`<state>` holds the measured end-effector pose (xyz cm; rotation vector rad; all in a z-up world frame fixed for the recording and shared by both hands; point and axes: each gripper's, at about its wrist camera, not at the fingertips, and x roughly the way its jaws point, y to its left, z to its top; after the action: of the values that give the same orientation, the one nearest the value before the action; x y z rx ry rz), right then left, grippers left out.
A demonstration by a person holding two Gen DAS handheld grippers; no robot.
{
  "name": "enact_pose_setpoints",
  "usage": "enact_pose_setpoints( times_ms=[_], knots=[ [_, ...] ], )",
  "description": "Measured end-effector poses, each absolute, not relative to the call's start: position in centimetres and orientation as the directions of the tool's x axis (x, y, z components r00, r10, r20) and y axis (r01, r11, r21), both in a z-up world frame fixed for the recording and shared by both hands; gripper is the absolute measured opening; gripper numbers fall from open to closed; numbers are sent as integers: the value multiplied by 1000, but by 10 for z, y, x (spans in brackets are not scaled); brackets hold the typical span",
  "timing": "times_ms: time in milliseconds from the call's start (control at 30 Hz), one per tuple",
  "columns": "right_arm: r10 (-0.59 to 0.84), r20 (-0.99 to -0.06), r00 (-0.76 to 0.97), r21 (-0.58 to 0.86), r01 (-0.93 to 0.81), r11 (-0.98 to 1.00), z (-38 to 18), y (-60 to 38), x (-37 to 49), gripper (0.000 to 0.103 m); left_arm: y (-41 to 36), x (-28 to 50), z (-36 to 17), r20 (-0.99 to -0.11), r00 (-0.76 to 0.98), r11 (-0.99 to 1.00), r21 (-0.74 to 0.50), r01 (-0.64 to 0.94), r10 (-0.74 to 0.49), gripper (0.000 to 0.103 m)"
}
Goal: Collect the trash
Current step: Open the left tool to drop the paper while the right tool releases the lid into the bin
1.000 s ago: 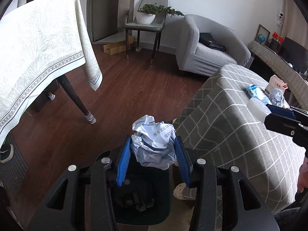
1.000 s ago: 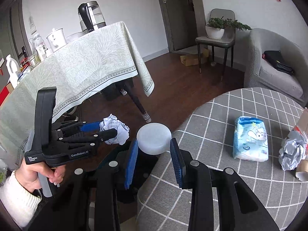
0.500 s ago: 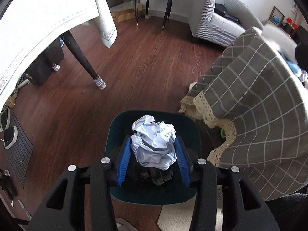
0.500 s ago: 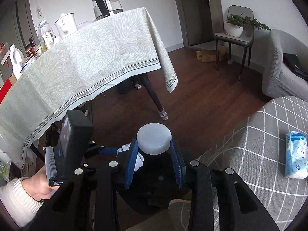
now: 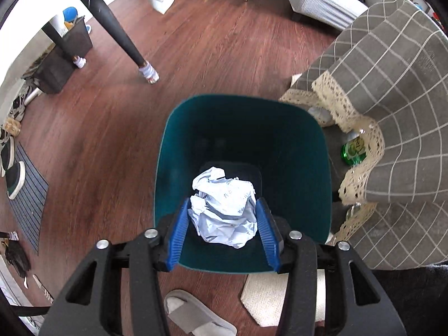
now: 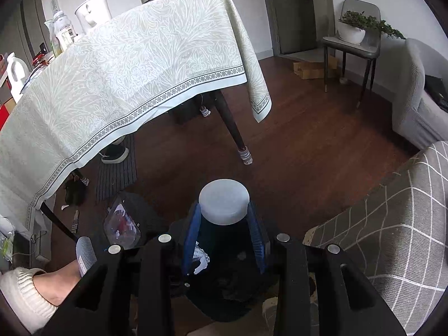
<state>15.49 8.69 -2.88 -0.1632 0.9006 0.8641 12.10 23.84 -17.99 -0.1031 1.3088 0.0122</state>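
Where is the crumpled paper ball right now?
In the left wrist view, the crumpled paper ball sits between the left claw's opening jaws, over the dark teal trash bin.

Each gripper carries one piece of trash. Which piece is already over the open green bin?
The crumpled paper ball, between the opening jaws of the left gripper above the bin. The right gripper holds a white round lid.

teal bin (image 5: pixel 296 145), pale-blue crumpled paper (image 5: pixel 224 204), grey checked tablecloth (image 5: pixel 397 89)
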Motion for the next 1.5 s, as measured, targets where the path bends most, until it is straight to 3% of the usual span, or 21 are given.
enact_pose_setpoints(
  times_ms=[67, 400, 1000, 1233, 1500],
  knots=[
    [586, -748, 313, 217, -718, 661, -32, 93, 155, 35, 242, 118, -184, -968, 248, 995, -70, -68, -51, 61],
    [555, -782, 283, 205, -725, 658, -55, 124, 157, 35, 261, 104, -180, -957, 287, 993, -68, -97, -38, 62],
    [429, -883, 191, 169, -724, 669, -130, 173, 162, 35, 307, 78, -90, -854, 520, 976, -129, -176, -19, 62],
    [356, -927, 119, 154, -744, 651, -168, 191, 151, 35, 306, 71, -52, -796, 605, 979, -150, -139, -36, 44],
    [285, -955, 85, 129, -744, 655, -195, 183, 142, 35, 299, 63, -15, -725, 687, 979, -173, -106, -54, 39]
  ],
)
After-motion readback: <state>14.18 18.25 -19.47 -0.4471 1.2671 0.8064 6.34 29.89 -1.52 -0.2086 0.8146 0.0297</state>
